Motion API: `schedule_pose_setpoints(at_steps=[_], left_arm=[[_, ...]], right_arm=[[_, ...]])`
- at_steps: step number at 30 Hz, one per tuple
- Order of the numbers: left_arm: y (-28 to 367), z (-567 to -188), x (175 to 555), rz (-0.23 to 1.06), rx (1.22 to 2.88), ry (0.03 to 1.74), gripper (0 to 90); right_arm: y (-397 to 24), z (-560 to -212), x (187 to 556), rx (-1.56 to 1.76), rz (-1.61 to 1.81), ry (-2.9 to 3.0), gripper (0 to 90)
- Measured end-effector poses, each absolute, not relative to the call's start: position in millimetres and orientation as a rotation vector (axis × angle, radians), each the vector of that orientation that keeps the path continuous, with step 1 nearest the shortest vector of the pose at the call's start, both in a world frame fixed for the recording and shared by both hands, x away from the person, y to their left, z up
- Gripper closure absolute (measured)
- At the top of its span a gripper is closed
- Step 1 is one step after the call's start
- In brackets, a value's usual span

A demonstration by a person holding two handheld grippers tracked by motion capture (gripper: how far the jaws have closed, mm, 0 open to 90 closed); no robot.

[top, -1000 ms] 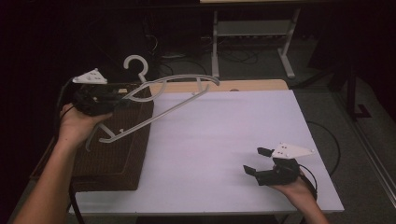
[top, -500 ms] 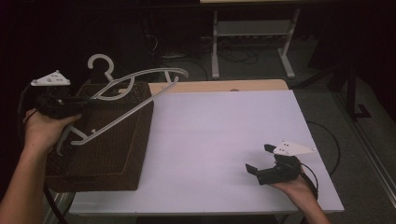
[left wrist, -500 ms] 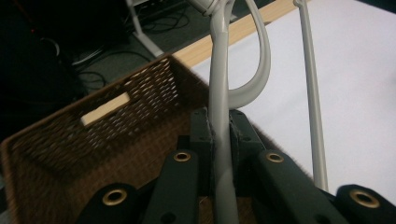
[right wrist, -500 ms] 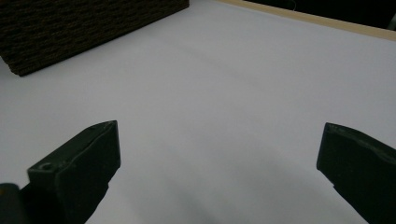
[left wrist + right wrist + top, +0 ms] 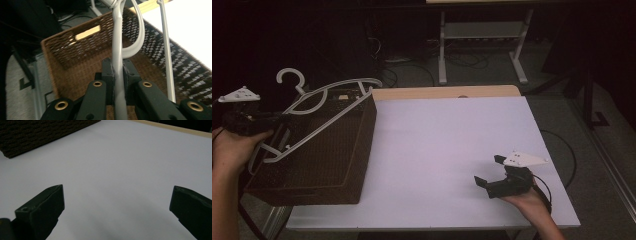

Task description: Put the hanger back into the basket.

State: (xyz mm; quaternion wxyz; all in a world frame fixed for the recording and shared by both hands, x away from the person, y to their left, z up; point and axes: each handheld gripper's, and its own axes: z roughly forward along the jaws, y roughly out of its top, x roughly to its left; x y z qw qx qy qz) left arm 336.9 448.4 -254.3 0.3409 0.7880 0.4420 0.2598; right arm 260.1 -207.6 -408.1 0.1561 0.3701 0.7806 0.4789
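The grey hanger [image 5: 319,117] hangs tilted over the wicker basket [image 5: 319,165] at the table's [image 5: 447,145] left edge, clenched in the left gripper [image 5: 117,75]. The right gripper [image 5: 492,172] rests near the table's front right, jaws spread wide, nothing between them.

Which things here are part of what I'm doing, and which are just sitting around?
In the job:
- grey plastic clothes hanger, clamped in the left tongs
- brown woven wicker basket under it

Lying about:
- right tongs, open, holding nothing, over the white table
- metal stand on the floor behind
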Motion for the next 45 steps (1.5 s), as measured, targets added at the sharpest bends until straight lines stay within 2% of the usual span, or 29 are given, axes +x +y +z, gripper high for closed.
schedule_pose_setpoints(at_steps=[14,37,38,40,41,45], left_arm=[[479,-275,334,0.699,2.067,1.263,82.5],[466,-308,352,0.642,2.188,1.28,81.7],[467,-309,351,0.641,2.178,1.279,80.5],[468,-309,351,0.626,2.152,1.289,66.7],[470,-308,350,0.629,2.138,1.283,62.7],[472,-303,347,0.635,2.081,1.274,51.3]], right_arm=[[-207,-409,261,1.063,1.368,2.243,0.0],[-208,-408,261,1.061,1.364,2.243,0.0],[-208,-408,261,1.059,1.366,2.242,0.0],[-208,-408,261,1.058,1.366,2.242,0.0],[-208,-408,261,1.057,1.365,2.241,0.0],[-209,-407,261,1.058,1.37,2.234,0.0]])
